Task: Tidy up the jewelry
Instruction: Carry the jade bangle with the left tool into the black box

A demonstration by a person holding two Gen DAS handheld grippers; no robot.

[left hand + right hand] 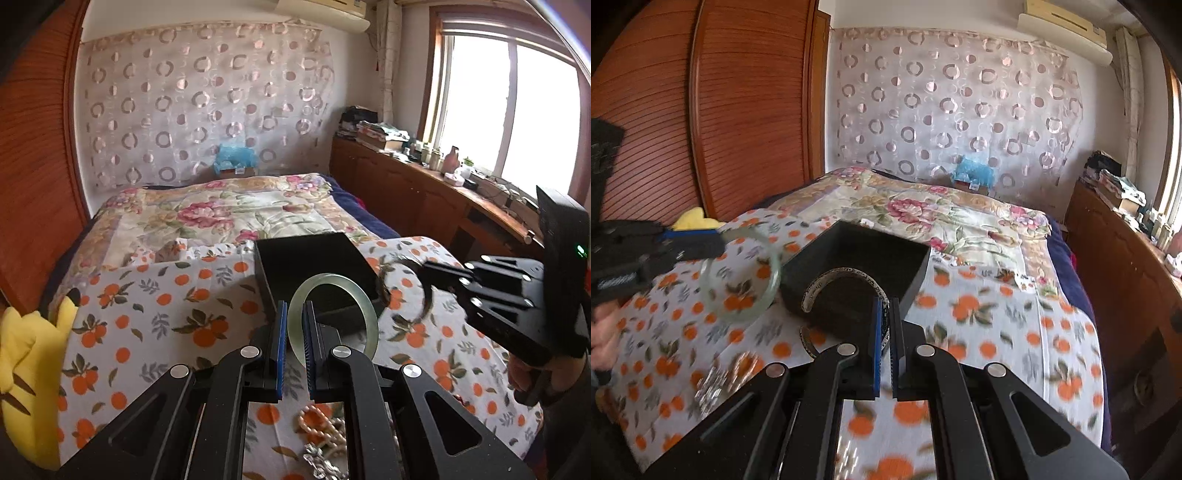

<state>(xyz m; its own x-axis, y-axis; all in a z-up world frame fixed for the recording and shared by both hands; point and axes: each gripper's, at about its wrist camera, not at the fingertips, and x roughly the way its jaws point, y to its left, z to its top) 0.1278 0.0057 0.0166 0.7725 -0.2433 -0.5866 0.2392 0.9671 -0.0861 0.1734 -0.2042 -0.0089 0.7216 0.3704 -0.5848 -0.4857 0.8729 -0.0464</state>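
Note:
My left gripper (294, 314) is shut on a pale green jade bangle (369, 317) and holds it above the cloth, just in front of an open black box (295, 258). The bangle also shows in the right wrist view (768, 291), left of the box (857, 254). My right gripper (886, 314) is shut on an engraved silver open cuff bracelet (827, 280) held before the box's near wall. In the left wrist view that cuff (421, 291) hangs from the right gripper (424, 273), right of the box.
An orange-print cloth (166, 314) covers the bed's near end. A pearl strand (321, 424) and a silver chain (317, 465) lie on it under my left gripper. A yellow plush (29, 362) lies at left. A wooden cabinet (1126, 277) runs along the right.

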